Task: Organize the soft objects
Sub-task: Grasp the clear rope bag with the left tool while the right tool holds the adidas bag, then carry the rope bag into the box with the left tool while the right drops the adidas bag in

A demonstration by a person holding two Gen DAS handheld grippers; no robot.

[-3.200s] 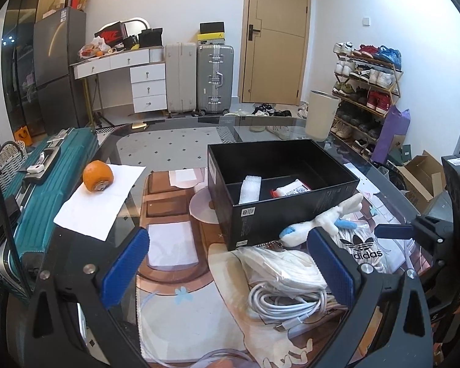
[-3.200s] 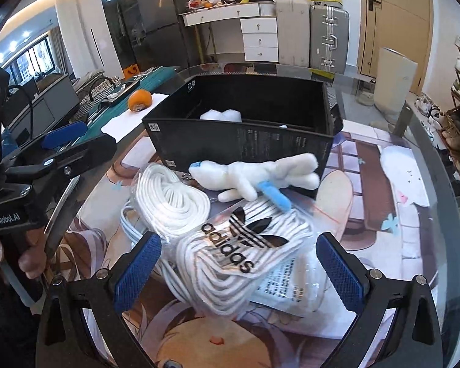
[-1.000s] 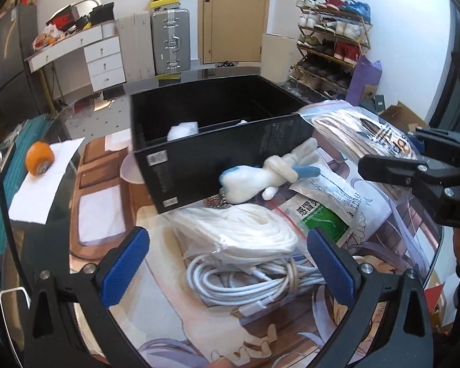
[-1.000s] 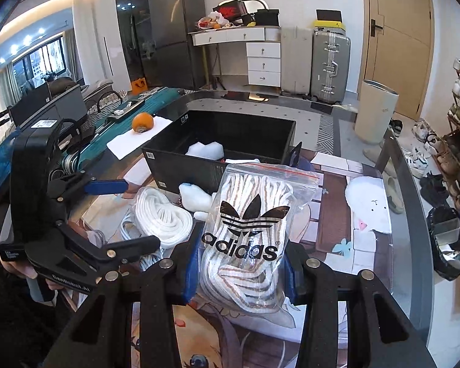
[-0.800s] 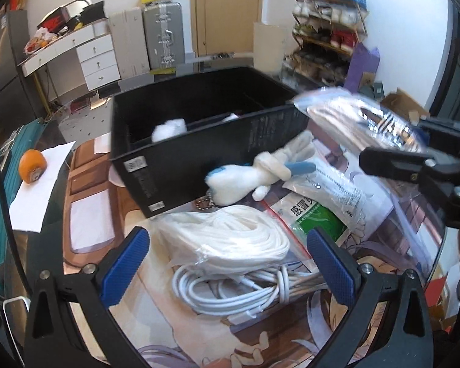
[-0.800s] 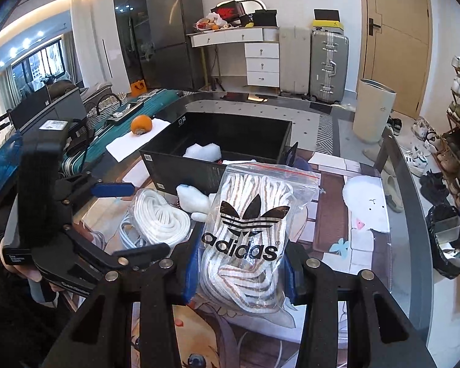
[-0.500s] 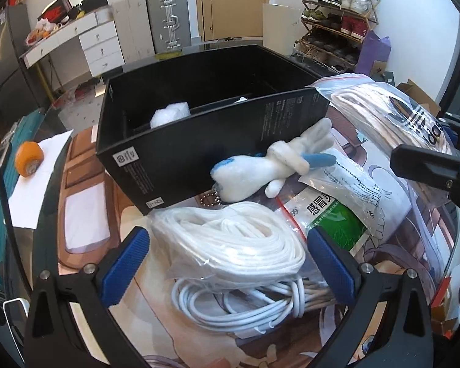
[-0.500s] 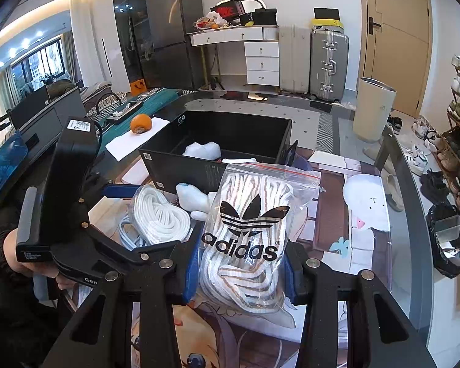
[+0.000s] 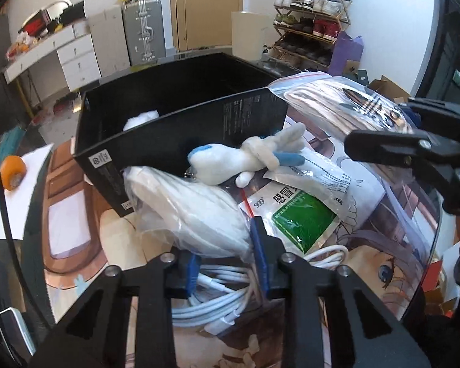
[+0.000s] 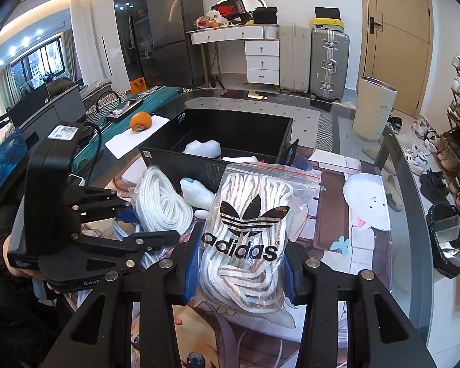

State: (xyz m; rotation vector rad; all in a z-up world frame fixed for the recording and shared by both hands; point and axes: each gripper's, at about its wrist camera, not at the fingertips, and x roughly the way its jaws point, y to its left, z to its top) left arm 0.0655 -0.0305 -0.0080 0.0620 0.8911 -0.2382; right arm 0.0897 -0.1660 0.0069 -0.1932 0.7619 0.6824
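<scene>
My left gripper (image 9: 225,253) is shut on a clear bag of white rope (image 9: 193,211), which it holds just in front of the black box (image 9: 168,141). My right gripper (image 10: 239,263) is shut on the adidas zip bag of laces (image 10: 248,230) and holds it up above the table, near the box's front right corner (image 10: 286,156). A white and blue plush toy (image 9: 248,158) lies against the box's front wall. The box holds white soft items (image 10: 204,148). The left gripper also shows in the right wrist view (image 10: 128,224), and the adidas bag shows in the left wrist view (image 9: 346,107).
A coiled white cable (image 9: 224,288) and a green and white medicine sachet (image 9: 300,217) lie on the printed table mat (image 9: 383,263). An orange (image 10: 140,121) sits on white paper at the far left. A teal suitcase (image 10: 156,98) stands beyond the table.
My left gripper has moved forward and closed on the bag of white rope, lifting it off the cable. My right gripper still holds the adidas bag raised.
</scene>
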